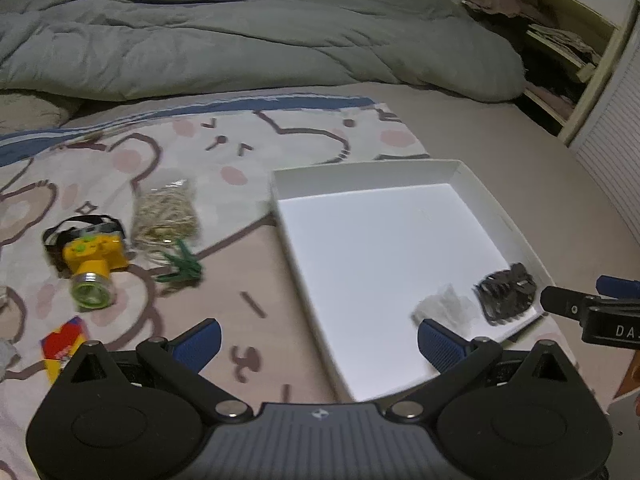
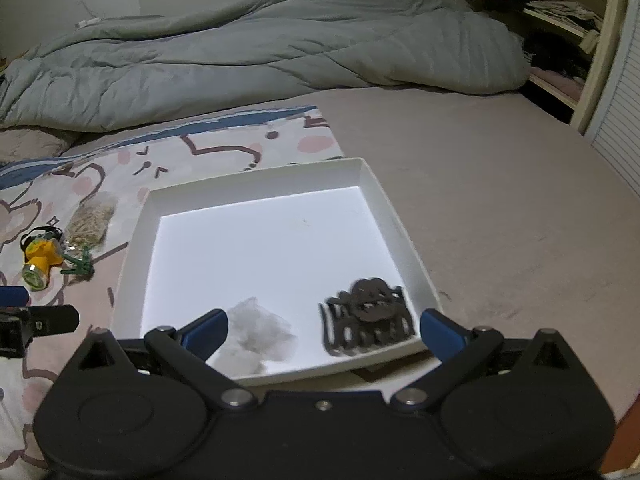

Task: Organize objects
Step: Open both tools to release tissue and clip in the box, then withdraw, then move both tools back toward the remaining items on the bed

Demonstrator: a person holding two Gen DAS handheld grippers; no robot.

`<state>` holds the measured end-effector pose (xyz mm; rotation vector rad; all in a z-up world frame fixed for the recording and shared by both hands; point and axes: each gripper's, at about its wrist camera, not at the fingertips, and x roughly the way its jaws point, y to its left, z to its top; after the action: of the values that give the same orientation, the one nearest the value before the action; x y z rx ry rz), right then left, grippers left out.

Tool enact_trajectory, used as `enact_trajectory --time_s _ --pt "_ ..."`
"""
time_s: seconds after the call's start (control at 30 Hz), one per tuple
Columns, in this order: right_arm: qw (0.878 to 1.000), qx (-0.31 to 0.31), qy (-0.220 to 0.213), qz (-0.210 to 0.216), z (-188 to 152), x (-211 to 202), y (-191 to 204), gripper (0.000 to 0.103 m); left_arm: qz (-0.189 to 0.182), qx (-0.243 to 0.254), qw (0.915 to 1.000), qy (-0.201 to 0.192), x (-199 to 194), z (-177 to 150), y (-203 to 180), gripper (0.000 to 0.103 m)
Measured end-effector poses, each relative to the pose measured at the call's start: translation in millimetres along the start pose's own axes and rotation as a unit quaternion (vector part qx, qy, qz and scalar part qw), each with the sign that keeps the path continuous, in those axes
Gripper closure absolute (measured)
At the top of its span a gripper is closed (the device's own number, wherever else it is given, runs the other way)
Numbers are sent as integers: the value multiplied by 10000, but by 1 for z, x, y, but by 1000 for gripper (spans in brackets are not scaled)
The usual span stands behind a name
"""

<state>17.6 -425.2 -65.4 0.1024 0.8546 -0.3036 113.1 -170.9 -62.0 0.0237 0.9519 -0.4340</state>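
A shallow white box (image 1: 360, 172) (image 2: 256, 178) lies on the bed. Inside, near its front edge, lie a dark hair comb (image 1: 506, 296) (image 2: 368, 314) and a clear crumpled bag (image 1: 444, 306) (image 2: 256, 330). Left of the box on the cartoon sheet lie a yellow headlamp (image 1: 94, 262) (image 2: 38, 260), a bag of rubber bands (image 1: 166, 216) (image 2: 90, 220) and a green toy figure (image 1: 182, 266) (image 2: 80, 266). My left gripper (image 1: 320, 340) is open and empty over the box's left wall. My right gripper (image 2: 324, 330) is open and empty over the box's front edge.
A grey duvet (image 1: 240, 40) (image 2: 260, 48) is bunched along the back of the bed. A shelf unit (image 1: 560, 52) stands at the right. A red and yellow packet (image 1: 64, 342) lies at the left near my left gripper. Plain sheet (image 2: 500, 200) lies right of the box.
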Motion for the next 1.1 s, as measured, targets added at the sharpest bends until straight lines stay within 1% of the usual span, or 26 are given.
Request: enact_trajectory --time_s 0.23,0.7,0.93,1.1 --pt "9994 -221 -93 245 10 5 34 0 259 -210 9994 -45 -7 0 40 0" --pt "9950 -711 -72 702 20 14 105 0 742 -612 9953 -132 -31 -10 122 0" --pt "9921 -867 -120 899 24 17 137 0 981 -635 9930 -189 -43 -14 157 0" --pt "9903 -909 -132 1043 28 21 163 0 1038 -704 9918 -235 -52 -19 179 0"
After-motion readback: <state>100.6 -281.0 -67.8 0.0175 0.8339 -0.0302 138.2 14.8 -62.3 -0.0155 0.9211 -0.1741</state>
